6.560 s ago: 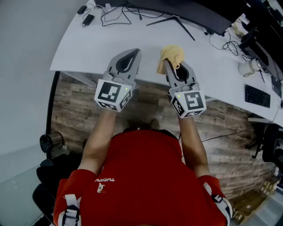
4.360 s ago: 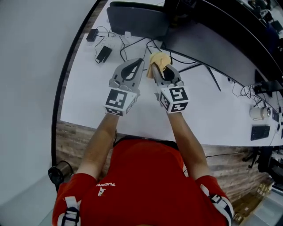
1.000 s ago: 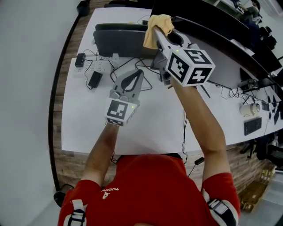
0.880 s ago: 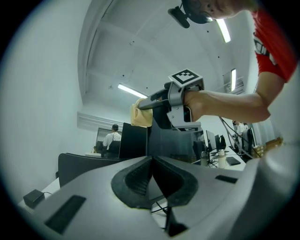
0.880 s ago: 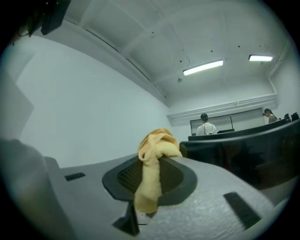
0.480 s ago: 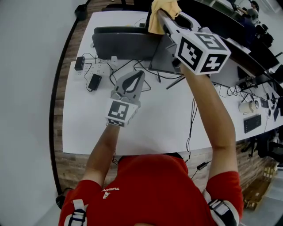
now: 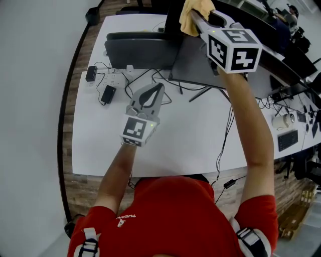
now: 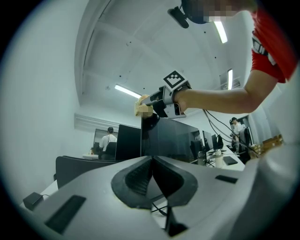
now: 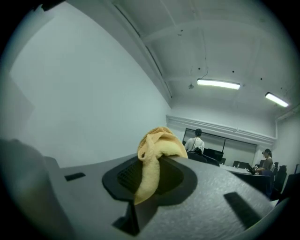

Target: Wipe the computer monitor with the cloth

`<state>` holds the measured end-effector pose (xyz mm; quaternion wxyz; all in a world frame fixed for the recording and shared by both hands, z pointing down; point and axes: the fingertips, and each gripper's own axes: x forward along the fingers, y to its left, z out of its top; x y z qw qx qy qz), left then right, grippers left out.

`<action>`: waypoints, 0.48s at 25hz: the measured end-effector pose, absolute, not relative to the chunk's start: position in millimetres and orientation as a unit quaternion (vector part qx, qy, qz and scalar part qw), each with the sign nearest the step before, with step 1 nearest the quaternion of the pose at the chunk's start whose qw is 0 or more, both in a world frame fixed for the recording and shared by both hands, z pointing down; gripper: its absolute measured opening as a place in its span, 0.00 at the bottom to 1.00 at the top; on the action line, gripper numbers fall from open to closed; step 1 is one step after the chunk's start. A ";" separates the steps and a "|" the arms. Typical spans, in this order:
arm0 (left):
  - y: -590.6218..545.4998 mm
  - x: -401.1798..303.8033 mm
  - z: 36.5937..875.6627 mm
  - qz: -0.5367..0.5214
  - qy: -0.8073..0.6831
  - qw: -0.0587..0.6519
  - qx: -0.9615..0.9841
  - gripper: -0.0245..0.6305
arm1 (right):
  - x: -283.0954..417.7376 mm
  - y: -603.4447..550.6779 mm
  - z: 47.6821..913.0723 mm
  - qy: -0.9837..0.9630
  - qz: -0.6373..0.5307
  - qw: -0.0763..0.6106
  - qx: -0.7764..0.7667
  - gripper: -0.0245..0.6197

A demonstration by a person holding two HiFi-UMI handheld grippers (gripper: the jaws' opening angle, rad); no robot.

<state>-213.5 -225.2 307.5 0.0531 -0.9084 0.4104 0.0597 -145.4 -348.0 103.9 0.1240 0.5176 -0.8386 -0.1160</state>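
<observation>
We had the R gripper (image 7: pixel 192 16) clamped on the cloth (image 7: pixel 197 9) at the monitor (image 8: pixel 171 139) top corner; L gripper (image 7: pixel 158 88) jaws together, empty, above the desk (image 7: pixel 100 145).

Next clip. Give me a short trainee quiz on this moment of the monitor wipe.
1. True or false: the left claw holds the cloth.
2. The cloth is nearest the monitor's: A top corner, B bottom edge, C screen middle.
3. Fill in: the left claw's jaws are ____.
Key: 1 false, the right claw holds it; 2 A; 3 together.
</observation>
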 end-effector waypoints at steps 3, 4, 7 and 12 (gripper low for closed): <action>-224.1 -212.5 310.8 0.057 0.412 0.052 -0.908 0.05 | -143.3 -349.8 107.3 -0.838 -0.119 0.144 0.513 0.15; -223.9 -212.2 311.1 0.057 0.413 0.052 -0.908 0.05 | -142.2 -349.8 107.0 -0.838 -0.120 0.147 0.512 0.15; -223.6 -209.5 309.8 0.056 0.416 0.054 -0.906 0.05 | -133.9 -348.5 105.9 -0.837 -0.120 0.151 0.512 0.15; -220.6 -199.8 310.1 0.052 0.422 0.050 -0.904 0.05 | -116.4 -344.0 108.0 -0.837 -0.122 0.155 0.511 0.15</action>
